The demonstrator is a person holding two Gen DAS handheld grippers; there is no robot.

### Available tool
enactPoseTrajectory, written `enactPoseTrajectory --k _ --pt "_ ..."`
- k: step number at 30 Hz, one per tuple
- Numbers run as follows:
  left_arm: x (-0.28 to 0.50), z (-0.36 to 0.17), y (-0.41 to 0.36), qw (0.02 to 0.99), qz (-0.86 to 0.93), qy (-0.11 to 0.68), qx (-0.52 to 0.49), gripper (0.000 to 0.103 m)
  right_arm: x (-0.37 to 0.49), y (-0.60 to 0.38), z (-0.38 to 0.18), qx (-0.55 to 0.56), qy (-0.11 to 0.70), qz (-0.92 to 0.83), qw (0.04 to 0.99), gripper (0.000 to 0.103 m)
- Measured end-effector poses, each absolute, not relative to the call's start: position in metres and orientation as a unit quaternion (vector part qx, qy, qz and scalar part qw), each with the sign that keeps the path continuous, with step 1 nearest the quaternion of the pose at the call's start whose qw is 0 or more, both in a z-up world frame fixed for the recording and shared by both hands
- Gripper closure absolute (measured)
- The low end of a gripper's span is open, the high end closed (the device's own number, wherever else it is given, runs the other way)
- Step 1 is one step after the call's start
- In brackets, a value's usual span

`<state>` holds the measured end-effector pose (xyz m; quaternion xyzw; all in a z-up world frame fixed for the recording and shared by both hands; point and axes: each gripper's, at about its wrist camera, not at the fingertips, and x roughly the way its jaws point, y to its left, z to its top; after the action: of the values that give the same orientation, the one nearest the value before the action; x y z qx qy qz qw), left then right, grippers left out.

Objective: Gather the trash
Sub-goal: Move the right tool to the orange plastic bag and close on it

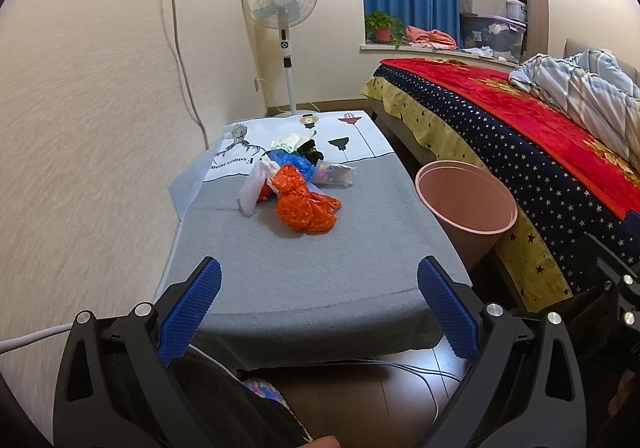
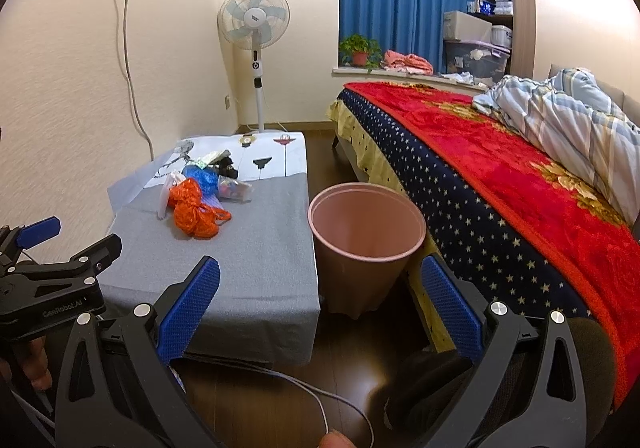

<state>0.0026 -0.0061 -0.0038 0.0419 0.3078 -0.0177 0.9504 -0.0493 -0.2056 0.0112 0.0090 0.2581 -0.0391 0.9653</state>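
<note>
Both grippers, left gripper [image 1: 319, 302] and right gripper [image 2: 320, 304], hang empty with jaws apart; trash pile [image 1: 296, 183] lies far, pink bin [image 2: 366, 224] waits right, ready to receive it.

The left gripper [image 1: 319, 272] is hovering at six o'clock with its blue pads spread wide over the near edge of the grey-covered low table [image 1: 312, 280]. An orange plastic bag [image 1: 304, 203] is lying at twelve o'clock among other crumpled wrappers [image 1: 298, 157]. A pink bin [image 1: 466, 203] is standing at two o'clock beside the bed [image 1: 520, 139].
</note>
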Motion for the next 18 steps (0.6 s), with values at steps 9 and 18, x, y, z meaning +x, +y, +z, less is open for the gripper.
enactPoseTrajectory --k 9,18 --pt "0.051 0.041 0.044 0.971 0.044 0.232 0.021 0.008 -0.005 -0.192 0.052 0.008 0.163 0.003 0.987 0.004" --pt "0.155 0.050 0.088 0.963 0.137 0.229 0.042 0.008 0.140 -0.143 0.042 -0.009 0.200 0.072 0.977 0.004"
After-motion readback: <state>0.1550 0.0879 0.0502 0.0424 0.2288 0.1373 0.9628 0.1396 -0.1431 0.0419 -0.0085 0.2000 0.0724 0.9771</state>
